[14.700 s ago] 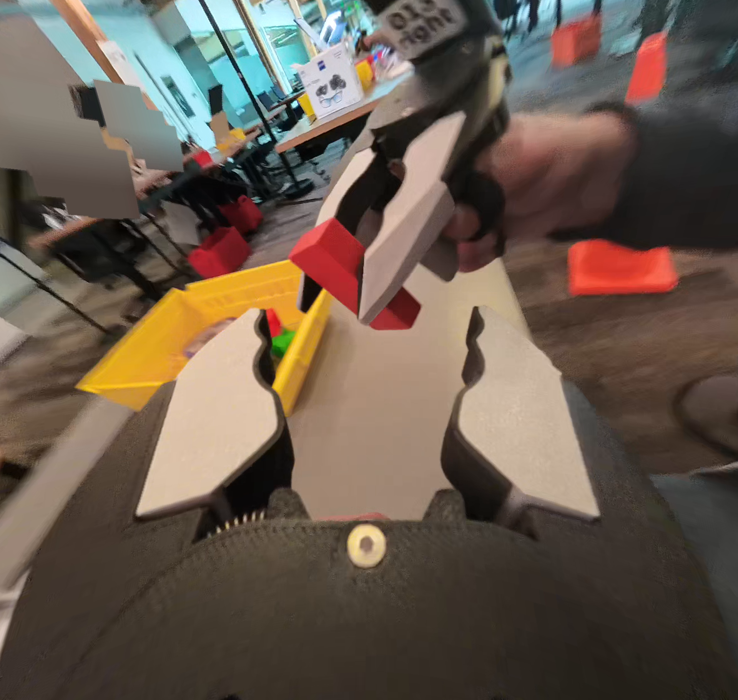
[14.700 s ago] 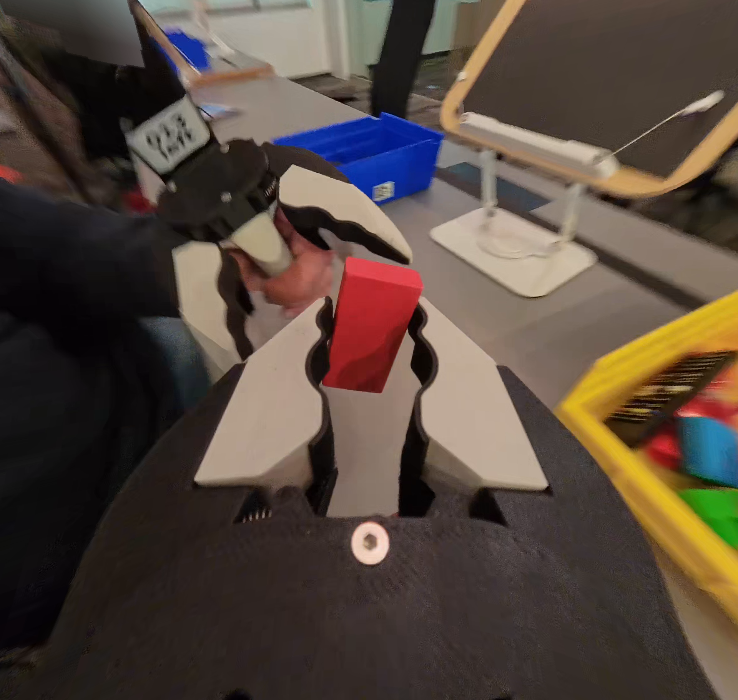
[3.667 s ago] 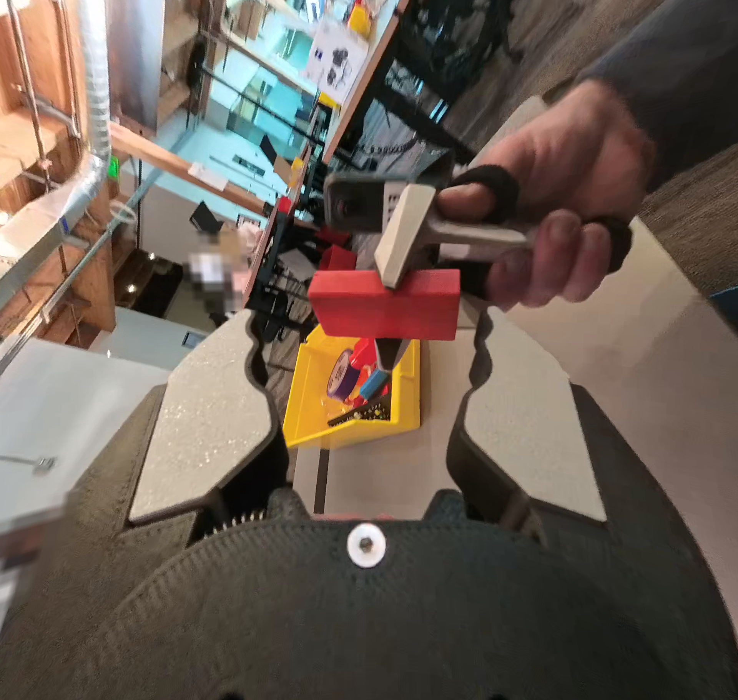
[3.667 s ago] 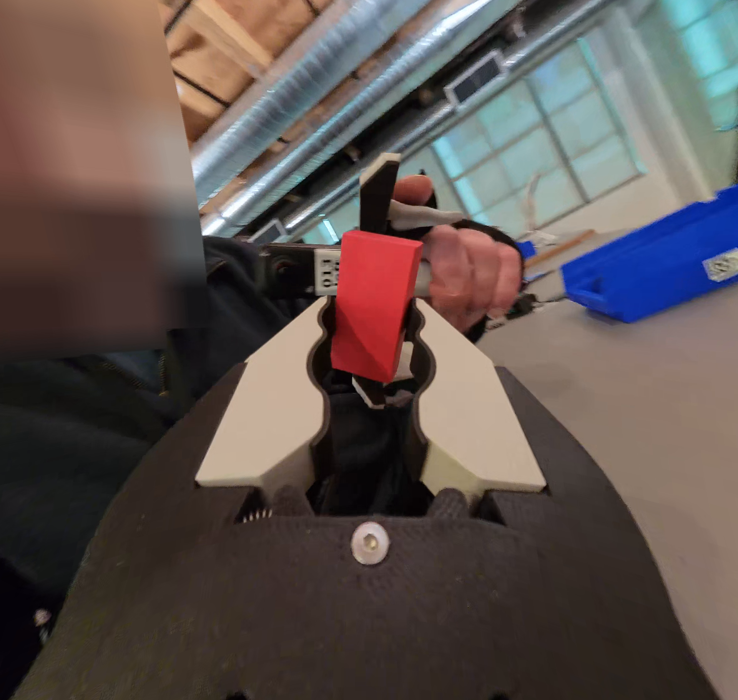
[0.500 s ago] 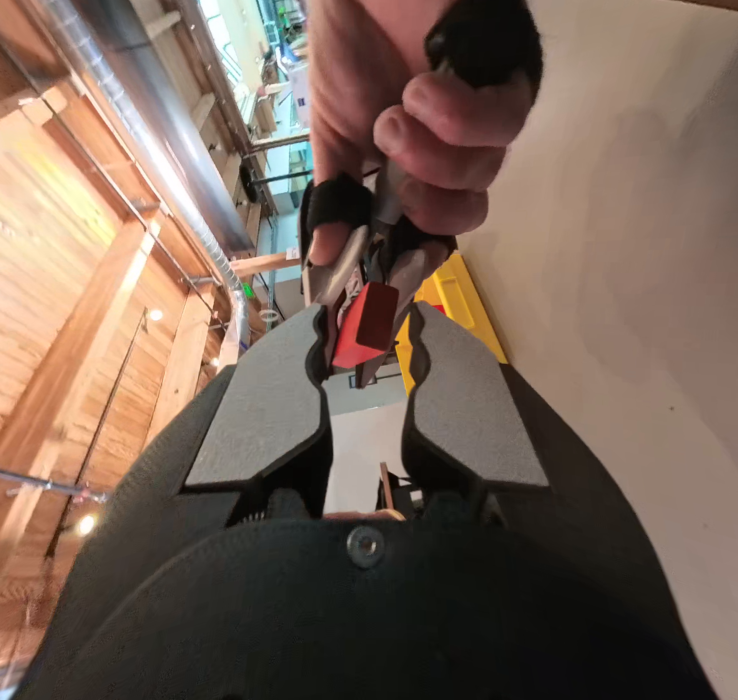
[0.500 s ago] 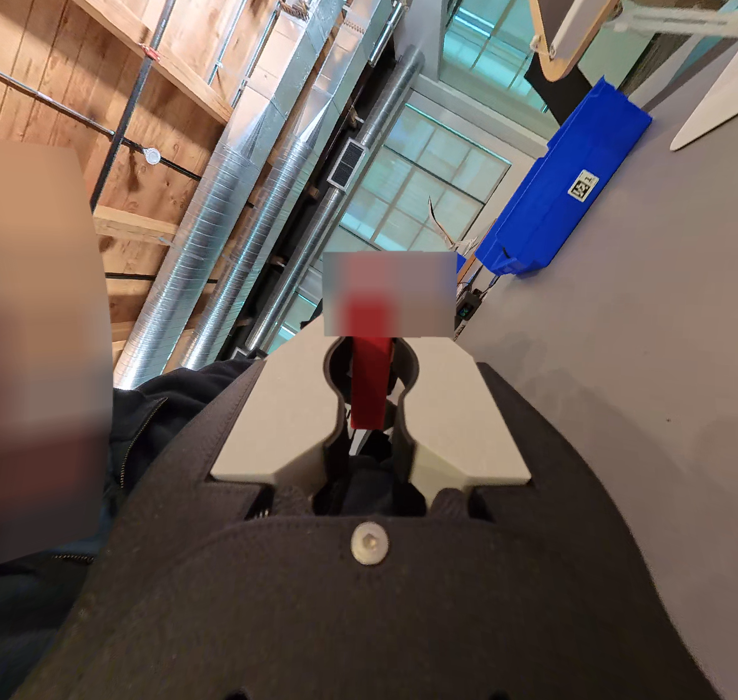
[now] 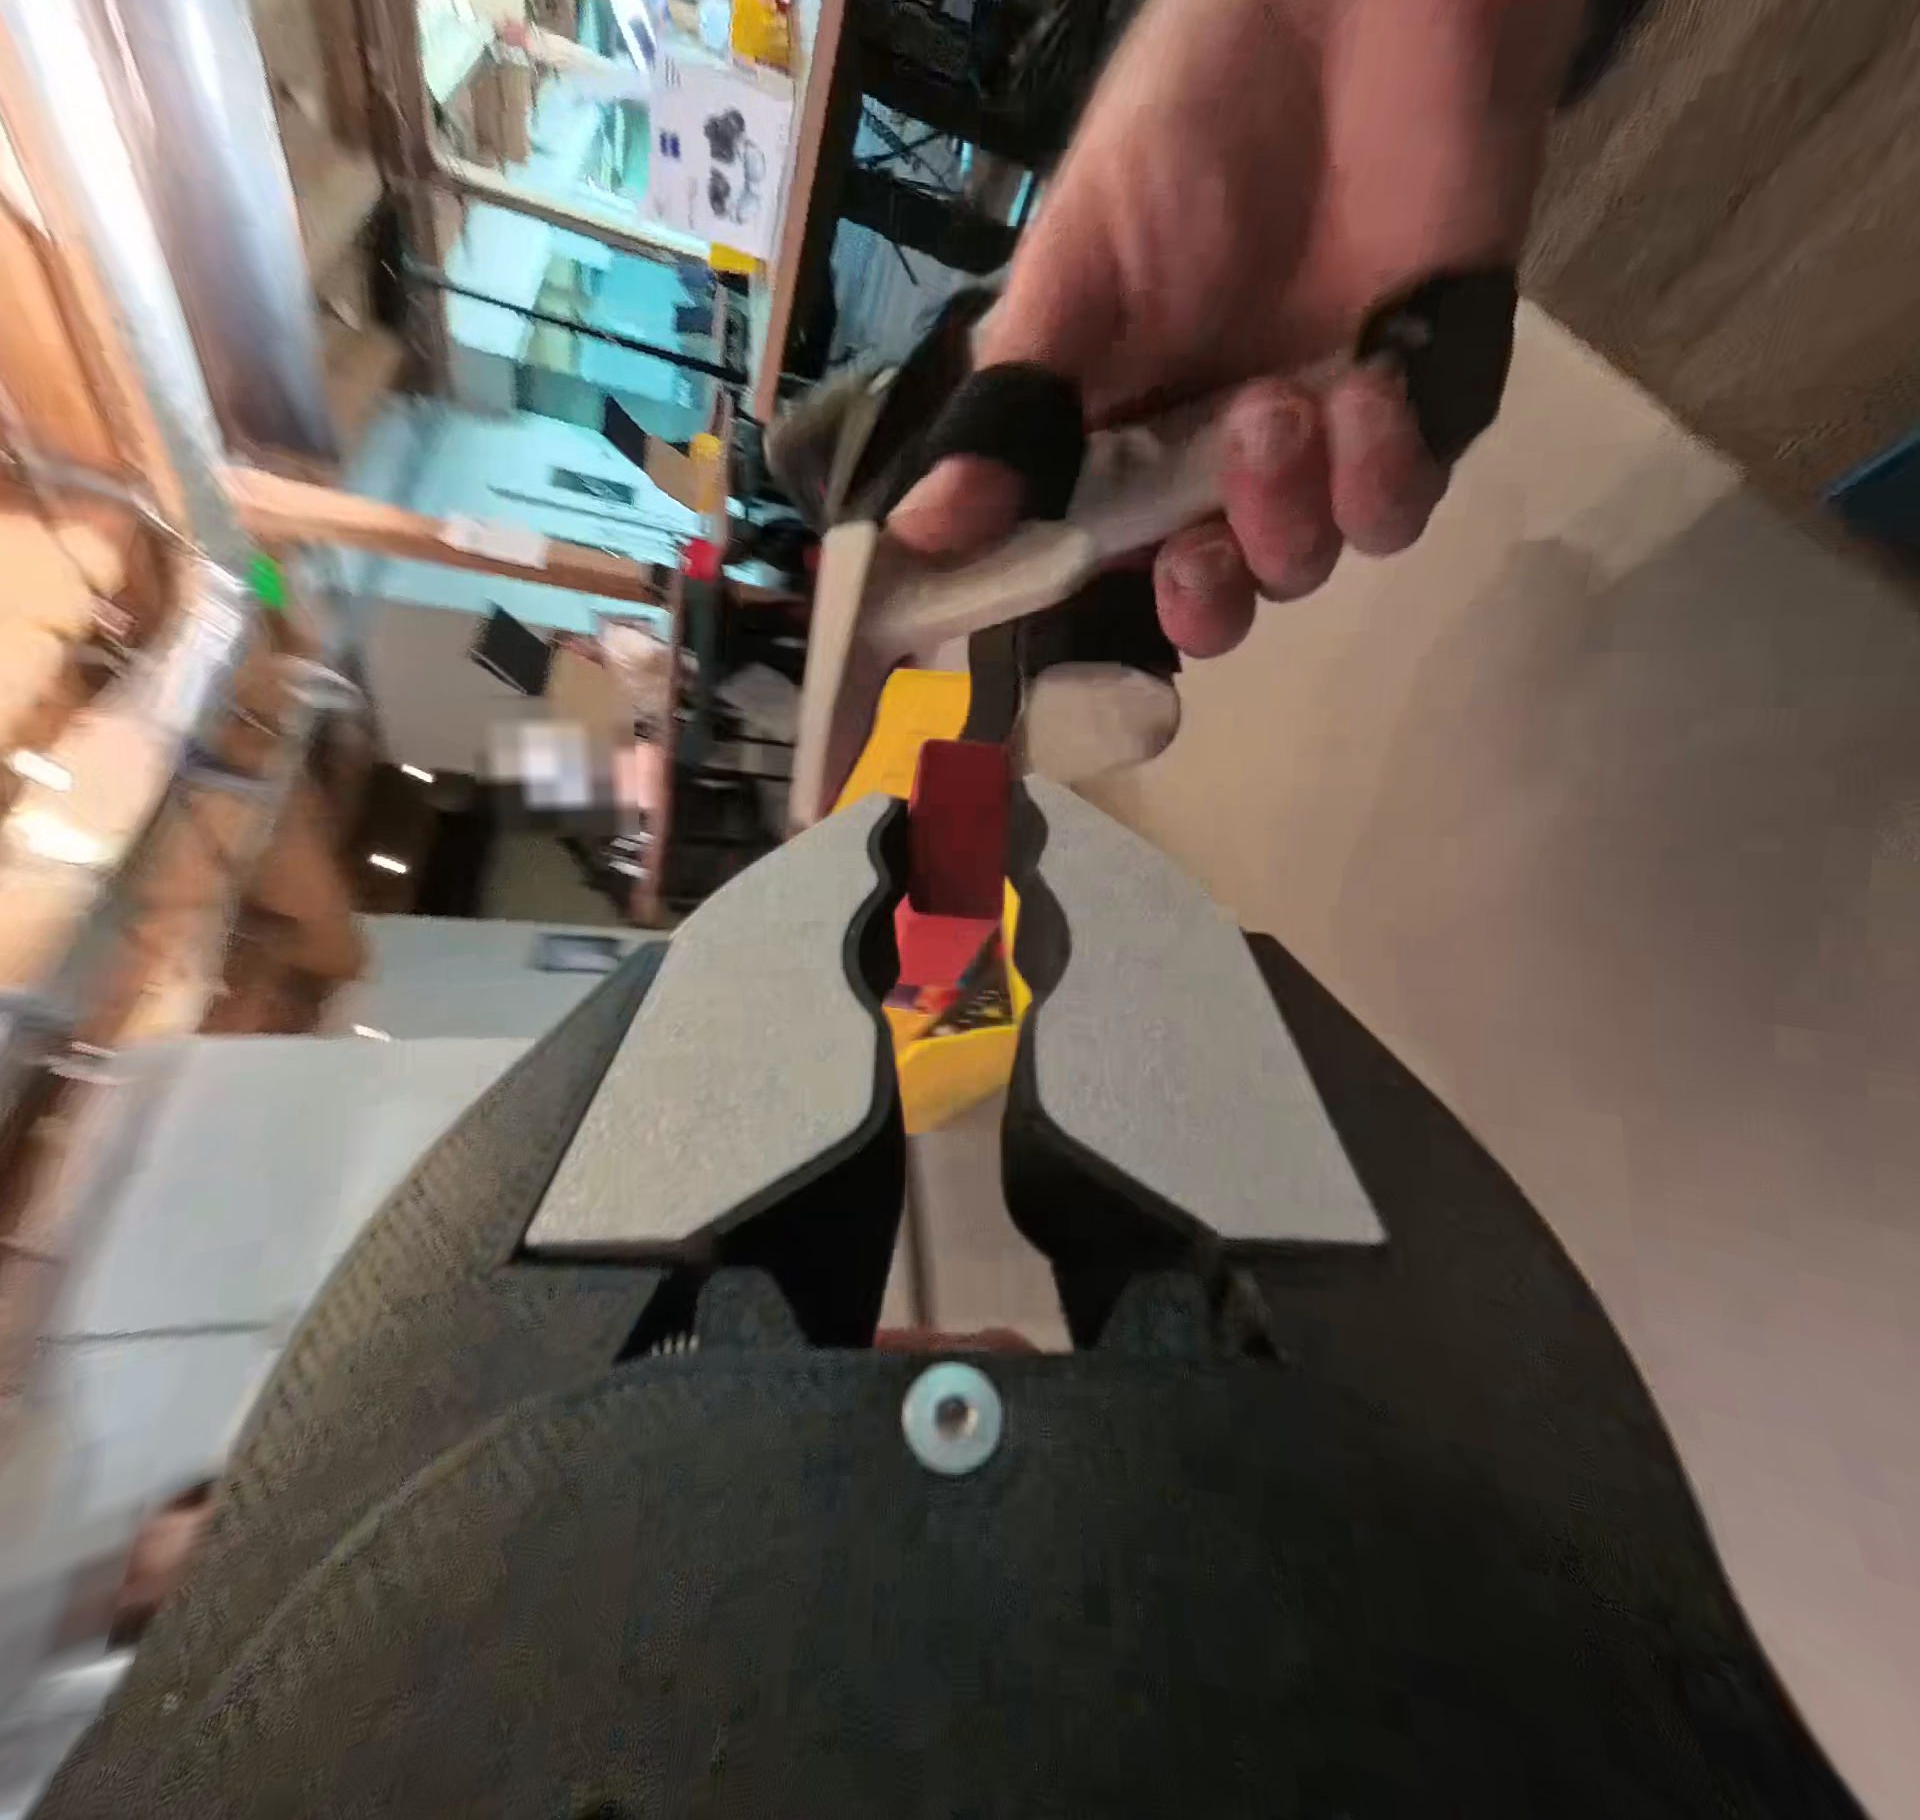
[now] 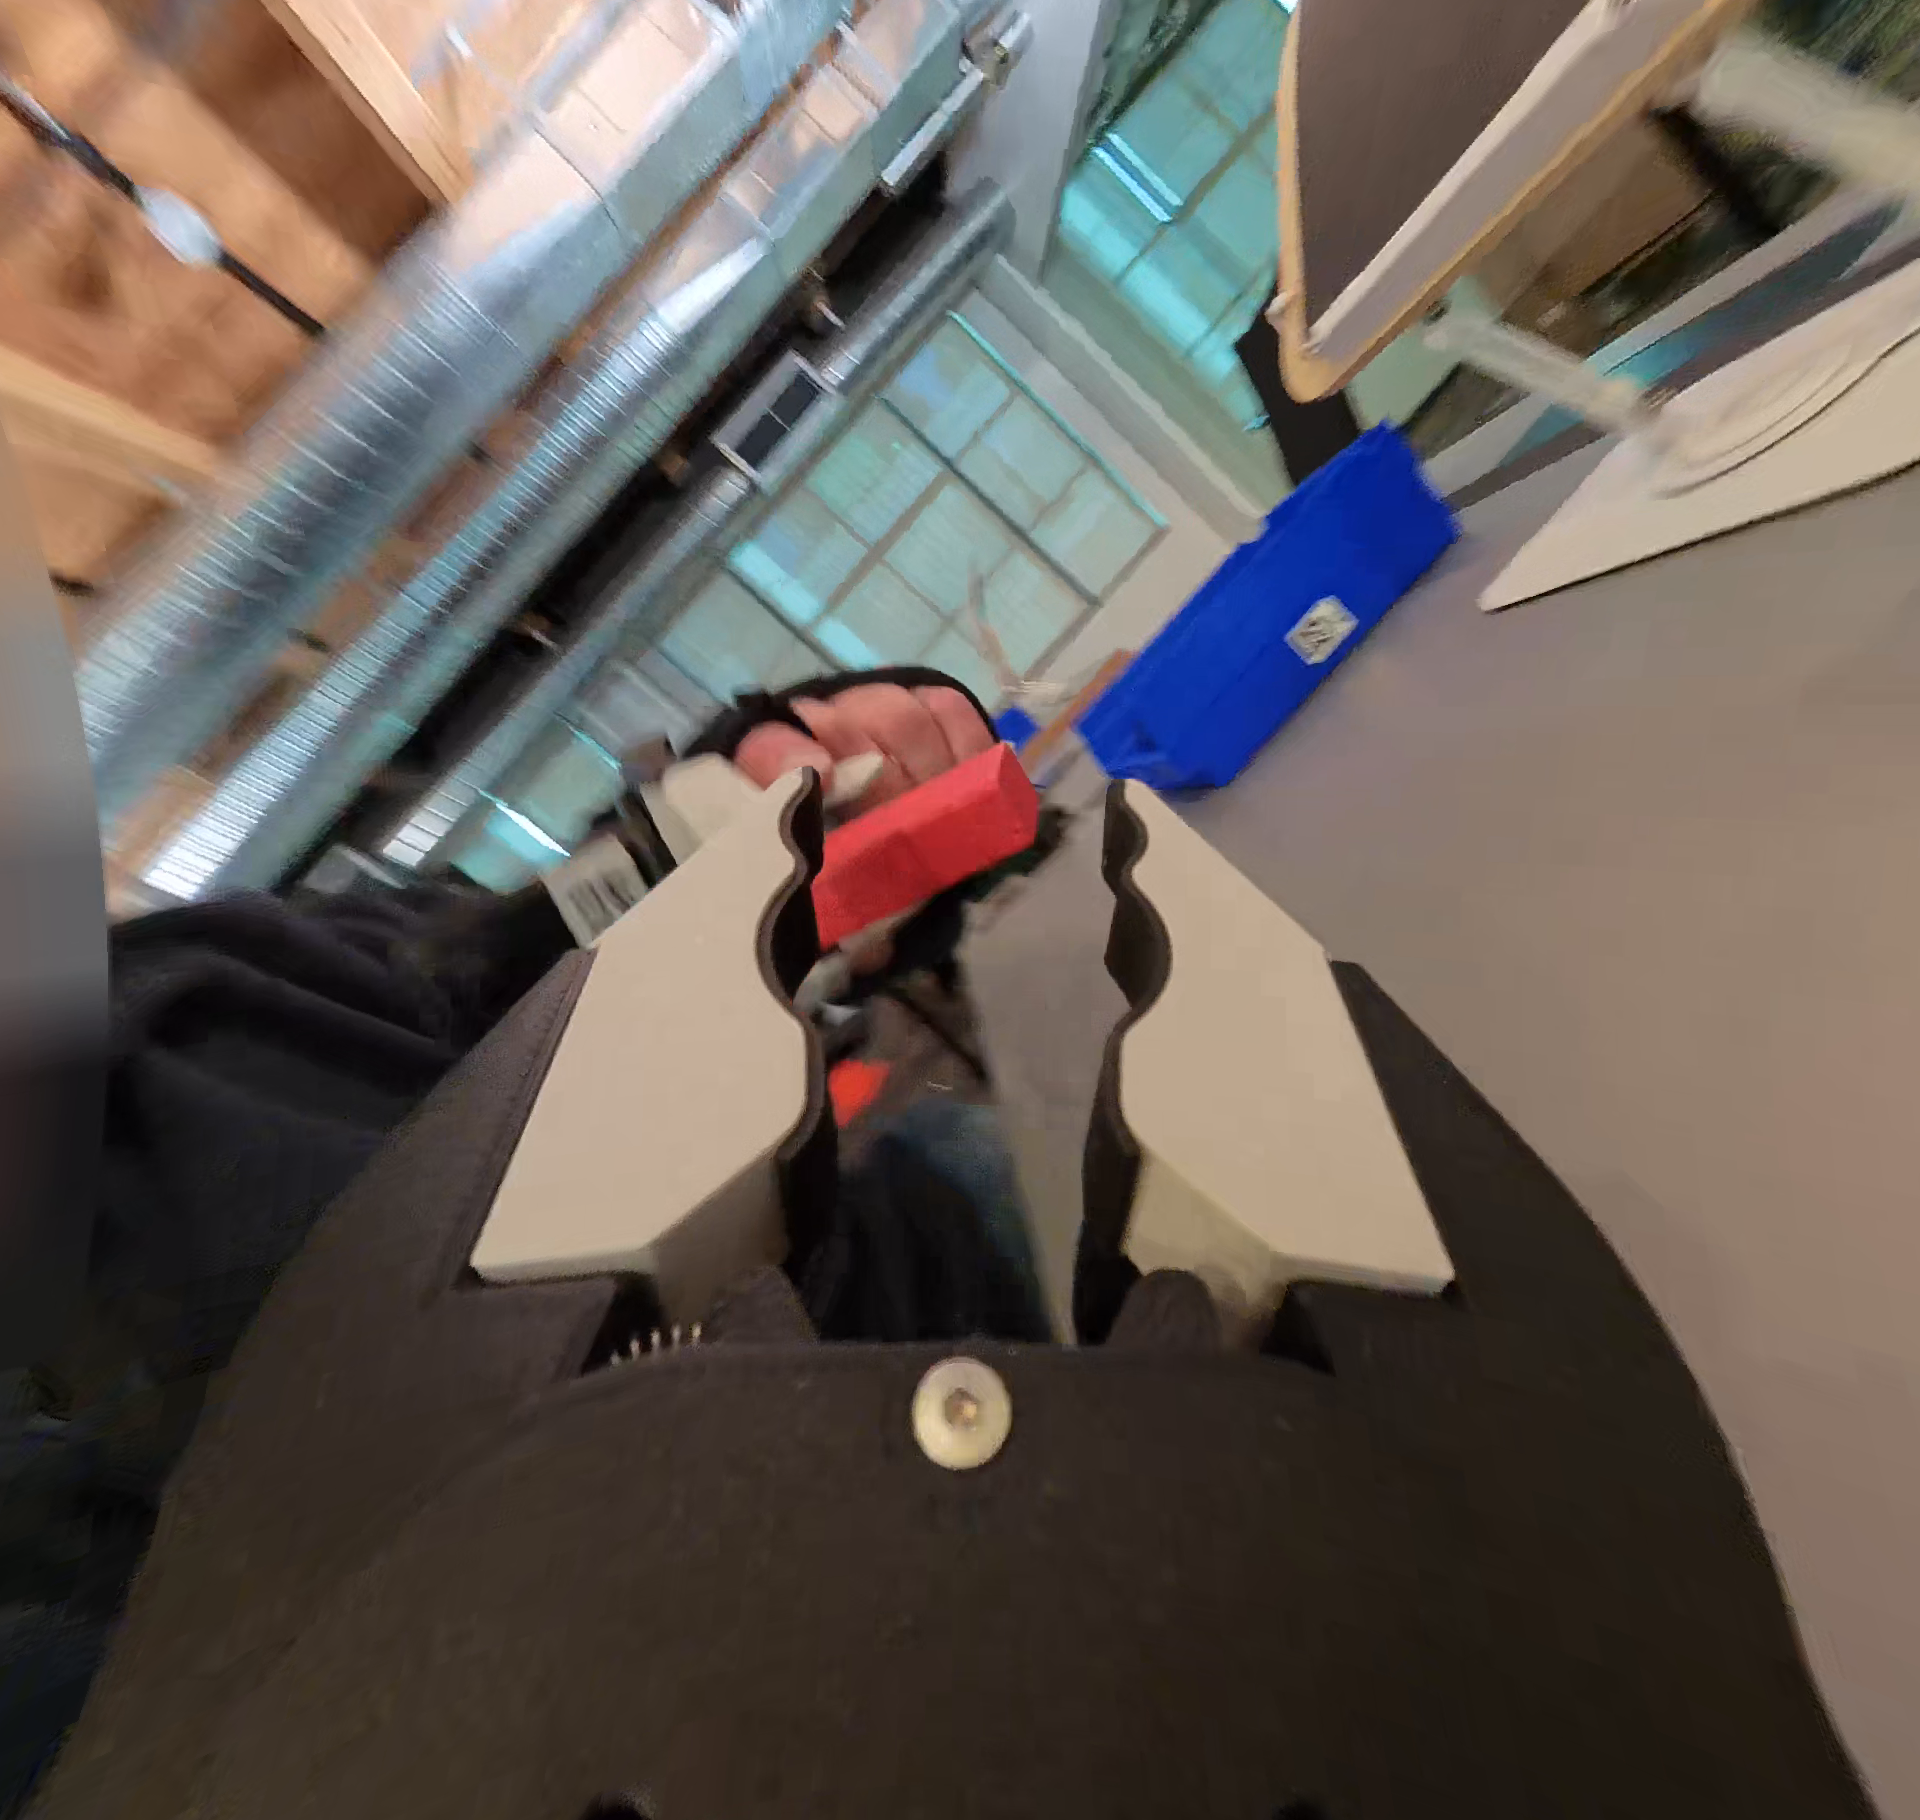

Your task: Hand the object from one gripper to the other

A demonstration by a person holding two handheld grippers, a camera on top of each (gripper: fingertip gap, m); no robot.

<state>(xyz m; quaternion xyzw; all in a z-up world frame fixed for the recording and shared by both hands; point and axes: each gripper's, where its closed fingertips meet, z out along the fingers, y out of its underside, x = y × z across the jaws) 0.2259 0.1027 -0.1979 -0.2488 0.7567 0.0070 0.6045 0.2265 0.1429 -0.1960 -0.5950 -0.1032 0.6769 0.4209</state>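
Observation:
A red block point(image 7: 958, 835) is clamped between the grey fingers of my left gripper point(image 7: 951, 806), which is shut on it. My right gripper point(image 7: 966, 700) shows just beyond it in the left wrist view, held by a hand point(image 7: 1247, 264), with its jaws apart and off the block. In the right wrist view my right gripper point(image 8: 958, 794) is open and empty. The red block point(image 8: 914, 861) shows past its fingertips, lying slantwise. One finger point(image 8: 707, 799) of the left gripper holding it and the hand behind it point(image 8: 862, 721) also show there.
A yellow bin point(image 7: 940, 1064) with small items sits on the pale table point(image 7: 1558, 939) beyond the left gripper. A blue bin point(image 8: 1278, 627) and the white base of a stand point(image 8: 1714, 482) are on the grey table point(image 8: 1558, 939). Both views are tilted and blurred.
Half a second ago both grippers were closed on the block. Now the right gripper has opened and drawn back, and the left gripper alone holds the block.

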